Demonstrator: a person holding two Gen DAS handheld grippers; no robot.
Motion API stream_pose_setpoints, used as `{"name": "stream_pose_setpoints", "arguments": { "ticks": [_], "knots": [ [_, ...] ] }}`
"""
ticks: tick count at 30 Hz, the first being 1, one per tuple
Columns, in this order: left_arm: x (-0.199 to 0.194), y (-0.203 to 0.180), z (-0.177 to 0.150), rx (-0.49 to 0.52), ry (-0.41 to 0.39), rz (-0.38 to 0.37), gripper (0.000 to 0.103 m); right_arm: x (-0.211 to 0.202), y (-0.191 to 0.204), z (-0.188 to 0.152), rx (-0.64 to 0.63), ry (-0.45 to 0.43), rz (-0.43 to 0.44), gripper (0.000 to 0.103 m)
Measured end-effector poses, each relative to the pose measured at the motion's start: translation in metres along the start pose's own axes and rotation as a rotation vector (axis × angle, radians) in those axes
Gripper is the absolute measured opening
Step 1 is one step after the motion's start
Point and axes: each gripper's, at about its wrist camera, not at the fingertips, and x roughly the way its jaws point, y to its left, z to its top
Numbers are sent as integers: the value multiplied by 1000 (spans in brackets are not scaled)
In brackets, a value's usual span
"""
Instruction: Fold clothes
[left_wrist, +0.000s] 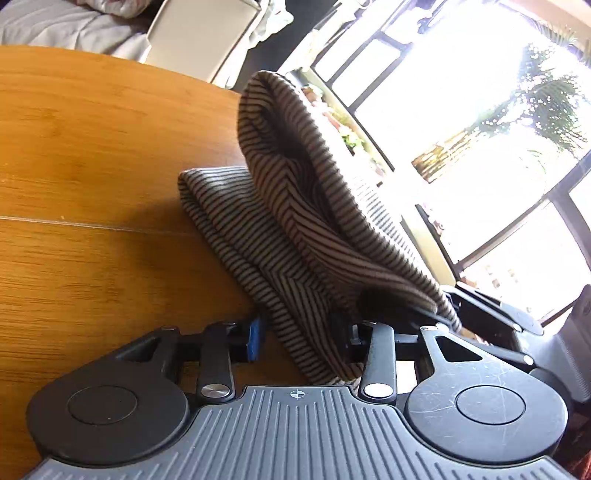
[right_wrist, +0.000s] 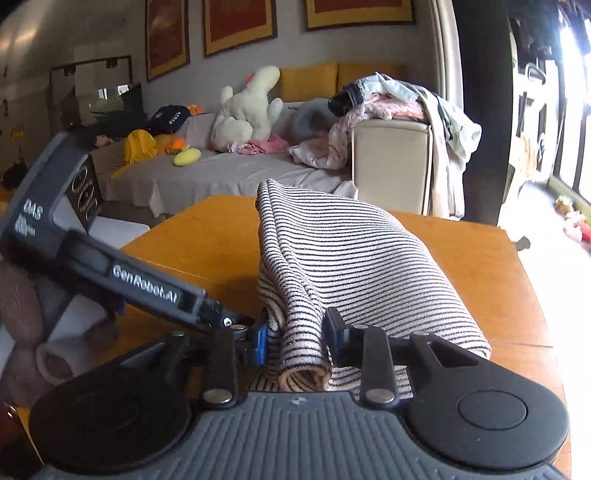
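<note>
A black-and-white striped garment (left_wrist: 295, 229) lies partly folded on the wooden table (left_wrist: 92, 166), with one fold raised in an arch. My left gripper (left_wrist: 301, 339) has a thick bunch of the cloth between its blue-padded fingers (left_wrist: 254, 339). In the right wrist view the same striped garment (right_wrist: 347, 258) drapes over the table (right_wrist: 491, 280). My right gripper (right_wrist: 297, 338) is closed on a rolled edge of it. The left gripper's body (right_wrist: 147, 288) comes in from the left, its tip right beside my right gripper's left finger (right_wrist: 261, 341).
A beige chair (right_wrist: 391, 162) heaped with clothes stands beyond the table's far edge. Behind it is a bed (right_wrist: 221, 173) with plush toys. Large bright windows (left_wrist: 480, 129) are to the right of the table. A hand (right_wrist: 22, 321) holds the left gripper.
</note>
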Motion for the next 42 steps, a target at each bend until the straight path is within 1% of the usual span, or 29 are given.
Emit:
{"name": "stream_pose_setpoints", "arguments": {
  "ticks": [2, 4, 10, 12, 15, 16, 17, 18, 19, 21, 22, 23, 24, 26, 28, 29, 30, 31, 32, 33, 34, 36, 38, 40, 42],
  "knots": [
    [-11, -3, 6, 24, -38, 25, 44, 1, 20, -7, -143, 1, -66, 34],
    [-22, -14, 14, 65, -95, 29, 44, 3, 34, -14, -242, 1, -114, 36],
    [-57, -47, 38, 187, -266, 43, 44, 12, 58, -19, -358, 7, -188, 42],
    [-54, -65, 48, 235, -292, 29, 44, 15, 63, -21, -388, 8, -203, 45],
    [-37, -88, 51, 287, -274, 21, 45, 17, 64, -20, -398, 9, -205, 46],
    [-28, -92, 54, 292, -259, 21, 45, 16, 62, -19, -389, 8, -191, 46],
    [-17, -93, 54, 280, -232, 20, 45, 14, 60, -18, -379, 8, -174, 49],
    [-7, -89, 56, 263, -207, 21, 45, 11, 57, -16, -361, 7, -142, 57],
    [4, -78, 56, 245, -182, 28, 44, 7, 51, -12, -328, 4, -95, 60],
    [22, -59, 55, 210, -136, 57, 44, -7, 34, -1, -236, -20, 2, 69],
    [28, -50, 58, 198, -123, 61, 43, -14, 25, 4, -189, -34, 51, 72],
    [32, -43, 58, 187, -117, 56, 43, -20, 16, 10, -143, -56, 80, 75],
    [33, -36, 59, 178, -119, 40, 43, -27, 7, 15, -97, -82, 100, 75],
    [32, -26, 61, 152, -118, 7, 43, -36, -12, 26, -14, -137, 99, 75],
    [32, -20, 62, 136, -116, -14, 43, -36, -24, 31, 22, -166, 61, 74],
    [32, -19, 62, 138, -117, -16, 43, -33, -26, 30, 29, -164, 36, 69],
    [32, -18, 61, 141, -118, -18, 43, -27, -27, 28, 32, -142, 23, 58],
    [31, -17, 59, 143, -120, -21, 43, -18, -26, 23, 32, -102, 27, 54],
    [30, -16, 59, 141, -122, -24, 43, -9, -23, 15, 23, -52, 32, 52],
    [30, -15, 58, 137, -123, -26, 43, 1, -18, 7, 6, -10, 30, 52],
    [30, -13, 58, 133, -123, -30, 43, 5, -11, -3, -12, -10, 17, 53],
    [29, -11, 57, 128, -123, -36, 43, 4, 1, -9, -59, -31, -20, 53],
    [28, -10, 56, 129, -126, -42, 43, 4, 2, -7, -66, -26, -28, 52],
    [27, -8, 55, 123, -129, -50, 43, 4, -1, -3, -54, -14, -21, 52],
    [26, -6, 55, 119, -132, -55, 43, -1, -4, 2, -46, -21, -11, 53]
  ]
}}
